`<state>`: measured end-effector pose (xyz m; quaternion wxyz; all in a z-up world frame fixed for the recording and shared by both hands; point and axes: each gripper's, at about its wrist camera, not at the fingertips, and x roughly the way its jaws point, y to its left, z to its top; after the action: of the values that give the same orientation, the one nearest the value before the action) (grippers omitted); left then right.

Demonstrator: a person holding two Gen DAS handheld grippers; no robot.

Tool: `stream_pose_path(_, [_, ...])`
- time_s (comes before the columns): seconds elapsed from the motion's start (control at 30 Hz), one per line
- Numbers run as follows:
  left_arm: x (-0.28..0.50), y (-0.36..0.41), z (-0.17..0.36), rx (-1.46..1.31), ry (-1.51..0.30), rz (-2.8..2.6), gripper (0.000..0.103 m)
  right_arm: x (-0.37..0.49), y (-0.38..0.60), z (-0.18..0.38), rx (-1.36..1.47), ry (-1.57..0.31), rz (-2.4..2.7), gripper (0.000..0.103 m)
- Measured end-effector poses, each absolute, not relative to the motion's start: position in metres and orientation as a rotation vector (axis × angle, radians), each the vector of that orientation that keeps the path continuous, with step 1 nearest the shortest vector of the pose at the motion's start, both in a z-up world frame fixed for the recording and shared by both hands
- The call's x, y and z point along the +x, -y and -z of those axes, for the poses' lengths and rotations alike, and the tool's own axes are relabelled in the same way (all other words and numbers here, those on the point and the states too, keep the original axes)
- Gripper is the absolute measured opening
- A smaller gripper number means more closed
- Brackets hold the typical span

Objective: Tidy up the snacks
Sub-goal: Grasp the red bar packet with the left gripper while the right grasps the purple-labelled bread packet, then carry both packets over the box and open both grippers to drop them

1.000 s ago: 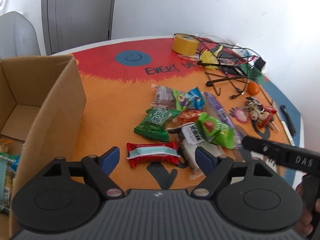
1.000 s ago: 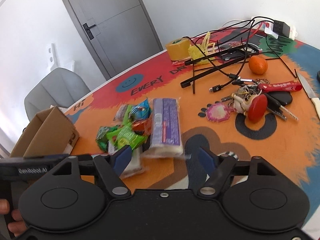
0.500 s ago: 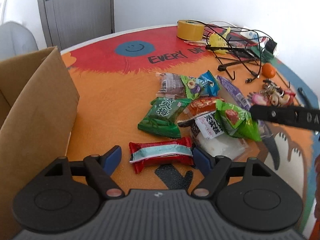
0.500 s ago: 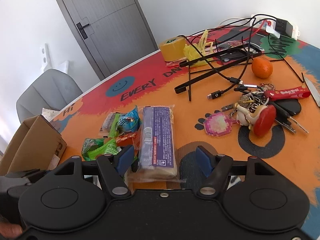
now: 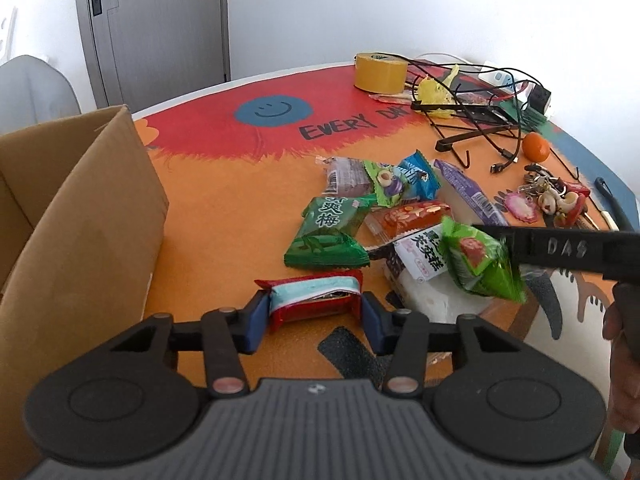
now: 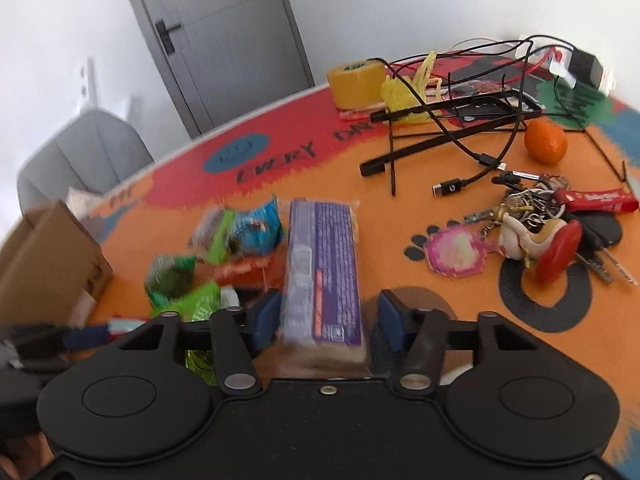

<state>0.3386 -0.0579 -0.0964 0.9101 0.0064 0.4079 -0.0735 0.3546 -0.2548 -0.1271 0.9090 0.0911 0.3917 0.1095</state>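
Observation:
A pile of snack packets lies on the orange table. My left gripper [image 5: 313,312] is shut on a red packet with a pale blue stripe [image 5: 310,300], squeezed between the blue pads. My right gripper [image 6: 326,318] has its jaws around the long purple packet [image 6: 322,268], close on both sides but not clearly pressing it. A dark green packet [image 5: 328,232], an orange packet [image 5: 408,218] and a bright green packet [image 5: 480,266] lie beyond. The open cardboard box [image 5: 76,216] stands to the left.
A yellow tape roll [image 5: 380,73], black cables and a wire stand [image 6: 452,120], an orange fruit [image 6: 546,141] and a bunch of keys with charms [image 6: 536,232] crowd the far right. A grey chair [image 6: 80,156] and a door stand behind the table.
My left gripper has closed onto the red packet. My right gripper has moved forward over the purple packet and narrowed around it.

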Motion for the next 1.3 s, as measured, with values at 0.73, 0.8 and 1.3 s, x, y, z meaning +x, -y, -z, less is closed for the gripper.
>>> stream_pose_path(0.73, [0.296,0.061,0.078,-0.02,-0.791,0.198,0.048,0.291,0.287,0.116,0.27,-0.791,-0.195,0.032])
stream_pose_path(0.8, [0.292,0.061,0.075,-0.027,-0.784,0.204,0.048,0.286,0.29,0.113,0.282,-0.779,-0.202,0.031])
stream_pose_path(1.3, [0.276,0.047,0.032,-0.043,-0.676,0.212,0.048,0.275,0.285,0.082,0.314,-0.673,-0.232,0.028])
